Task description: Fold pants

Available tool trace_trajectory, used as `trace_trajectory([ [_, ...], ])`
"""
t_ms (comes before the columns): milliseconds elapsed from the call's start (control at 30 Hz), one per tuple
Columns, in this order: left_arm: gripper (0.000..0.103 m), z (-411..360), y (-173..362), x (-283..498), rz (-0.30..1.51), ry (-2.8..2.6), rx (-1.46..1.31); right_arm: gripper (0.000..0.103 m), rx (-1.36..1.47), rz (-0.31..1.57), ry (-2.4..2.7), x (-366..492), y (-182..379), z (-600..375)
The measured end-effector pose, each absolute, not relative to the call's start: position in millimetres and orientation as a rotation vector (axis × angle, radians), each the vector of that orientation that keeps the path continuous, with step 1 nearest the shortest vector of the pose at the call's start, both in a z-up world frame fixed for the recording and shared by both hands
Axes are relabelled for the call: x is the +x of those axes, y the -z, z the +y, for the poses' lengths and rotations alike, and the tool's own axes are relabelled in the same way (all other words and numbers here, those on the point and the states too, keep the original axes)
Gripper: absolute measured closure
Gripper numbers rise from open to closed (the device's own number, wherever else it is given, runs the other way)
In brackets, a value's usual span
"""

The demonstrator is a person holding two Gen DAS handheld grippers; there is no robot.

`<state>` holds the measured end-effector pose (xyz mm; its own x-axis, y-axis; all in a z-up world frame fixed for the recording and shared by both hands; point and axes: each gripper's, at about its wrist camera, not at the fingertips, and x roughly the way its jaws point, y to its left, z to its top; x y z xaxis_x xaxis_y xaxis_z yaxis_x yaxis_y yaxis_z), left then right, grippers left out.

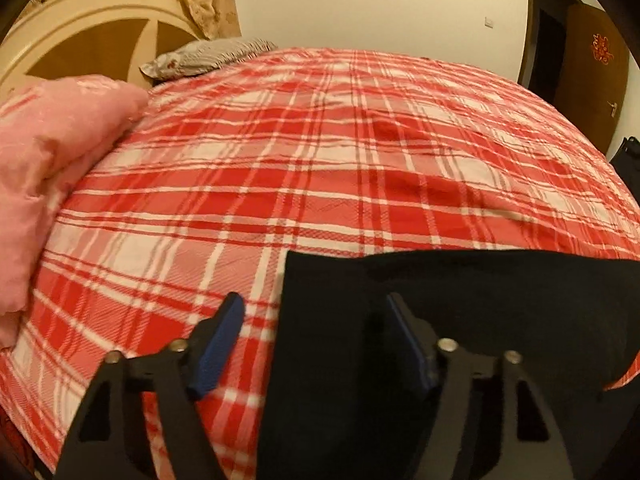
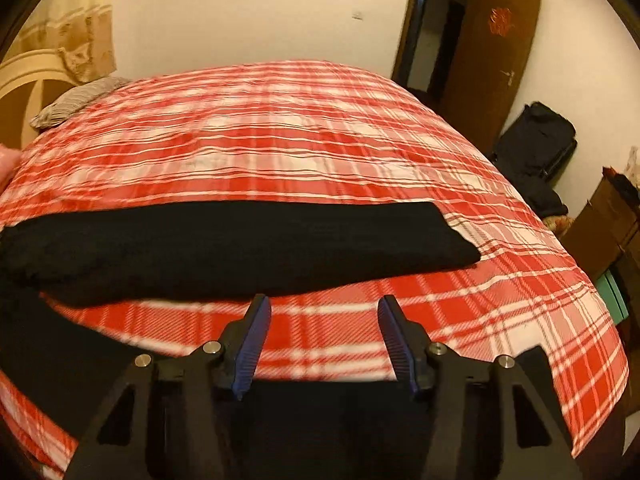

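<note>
Black pants (image 1: 460, 300) lie on a red and white plaid bedspread (image 1: 280, 160). In the left wrist view my left gripper (image 1: 316, 314) is open and straddles the pants' left edge: one blue pad hangs over the plaid, the other over the black cloth. The right wrist view shows one pant leg (image 2: 240, 240) stretched across the bedspread (image 2: 320, 140), its end pointing right. More black cloth lies under the right gripper's body at the bed's near edge. My right gripper (image 2: 325, 314) is open just short of the leg, with only plaid between its pads.
A pink quilt (image 1: 48, 168) is bunched at the left. A grey pillow (image 1: 200, 58) lies by the cream headboard (image 1: 80, 20). Right of the bed stand a brown door (image 2: 492, 60), a black suitcase (image 2: 536, 140) and brown boxes (image 2: 600, 224).
</note>
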<state>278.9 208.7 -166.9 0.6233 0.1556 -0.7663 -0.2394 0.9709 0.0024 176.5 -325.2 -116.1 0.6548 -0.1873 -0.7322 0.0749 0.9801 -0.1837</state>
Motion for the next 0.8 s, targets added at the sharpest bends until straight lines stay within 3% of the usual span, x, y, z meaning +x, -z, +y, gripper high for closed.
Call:
trace_trajectory([
  [800,0.036,218.0,184.7,314.5,0.936,-0.169,-0.132,0.045,0.091,0.992,0.311,344.1,149.7,-492.4],
])
